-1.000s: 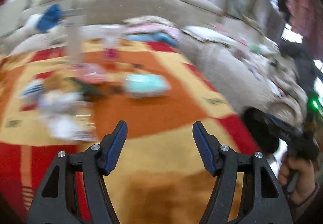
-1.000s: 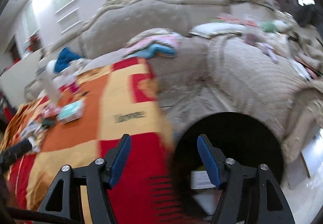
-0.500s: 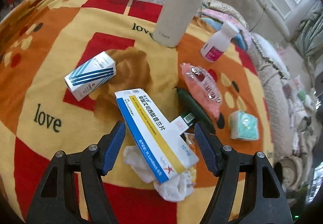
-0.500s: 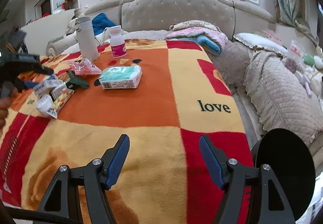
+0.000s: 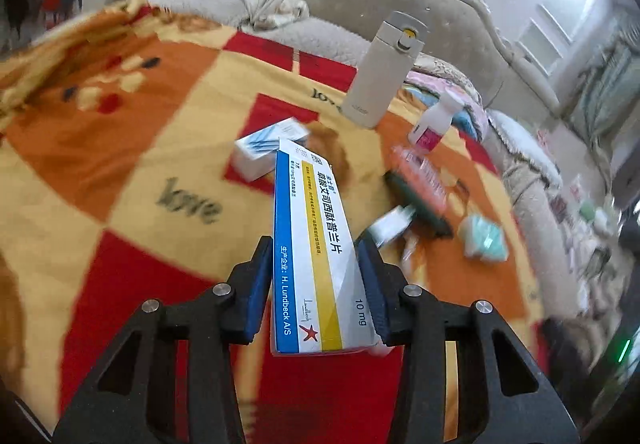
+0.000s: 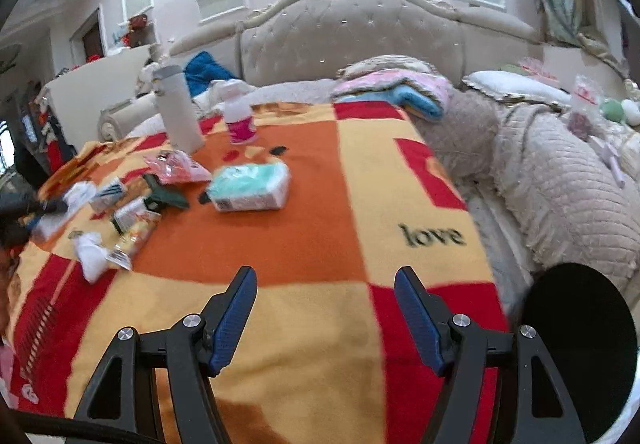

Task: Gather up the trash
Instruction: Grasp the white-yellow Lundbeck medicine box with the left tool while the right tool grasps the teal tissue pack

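A long white, blue and yellow medicine box (image 5: 308, 203) stands between the pads of my left gripper (image 5: 316, 248). The jaws are closing, both pads touch its sides, and it tilts up off the blanket (image 5: 120, 163). More litter lies beyond it: a small blue-striped box (image 5: 264, 147), a pink packet (image 5: 420, 175), a dark green object (image 5: 416, 203). In the right wrist view, crumpled white tissue (image 6: 90, 248) and a snack wrapper (image 6: 134, 236) lie at the left. My right gripper (image 6: 326, 276) hangs open over the orange and yellow blanket (image 6: 320, 228), with nothing between its fingers.
A white flask (image 5: 384, 71) and a white bottle with a pink label (image 5: 430, 123) stand at the far side. A teal tissue pack (image 6: 250, 185) lies mid-blanket. A black round bin (image 6: 580, 348) sits beside the bed at the lower right. Folded bedding (image 6: 396, 87) lies by the headboard.
My left gripper has pushed forward around the medicine box and its jaws have come together on it; the box now tilts up from the tissue. The right gripper has stayed open.
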A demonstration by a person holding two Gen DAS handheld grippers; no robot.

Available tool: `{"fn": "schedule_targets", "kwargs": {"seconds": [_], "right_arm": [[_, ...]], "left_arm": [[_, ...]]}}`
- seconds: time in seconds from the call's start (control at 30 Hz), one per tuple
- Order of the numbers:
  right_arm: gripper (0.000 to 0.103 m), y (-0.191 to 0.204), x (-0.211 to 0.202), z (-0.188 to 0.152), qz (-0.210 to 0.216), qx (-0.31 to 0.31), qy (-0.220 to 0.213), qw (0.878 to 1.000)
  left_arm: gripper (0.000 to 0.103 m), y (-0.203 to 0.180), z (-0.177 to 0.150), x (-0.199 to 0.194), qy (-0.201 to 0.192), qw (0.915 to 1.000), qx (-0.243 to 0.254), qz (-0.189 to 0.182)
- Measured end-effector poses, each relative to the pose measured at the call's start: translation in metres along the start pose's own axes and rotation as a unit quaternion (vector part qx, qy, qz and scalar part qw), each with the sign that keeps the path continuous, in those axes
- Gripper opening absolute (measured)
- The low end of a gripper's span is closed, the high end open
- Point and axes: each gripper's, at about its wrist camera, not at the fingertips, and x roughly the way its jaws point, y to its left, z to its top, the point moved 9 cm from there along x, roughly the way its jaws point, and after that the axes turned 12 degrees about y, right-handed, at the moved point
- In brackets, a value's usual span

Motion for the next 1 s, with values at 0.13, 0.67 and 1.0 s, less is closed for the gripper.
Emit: {"fn": "schedule_targets", "kwargs": {"seconds": [0.13, 0.67, 1.0], "right_arm": [[0.071, 0.020, 0.027, 0.031, 0.030, 0.010, 0.020, 0.999], [0.074, 0.066, 0.145, 0.086, -0.061, -0.027, 0.117, 0.991], [0.070, 0.062, 0.036, 0.052, -0.008, -0.079, 0.050, 0.996]], "left_arm": [[0.041, 0.025, -0.029, 0.001, -0.018, 0.9994, 0.017, 0.026], [0.041, 0.055, -0.046, 0.017, -0.023, 0.9994, -0.024, -0.002], [0.041, 0.055, -0.052, 0.014, -0.030, 0.9993, -0.019, -0.014]]}}
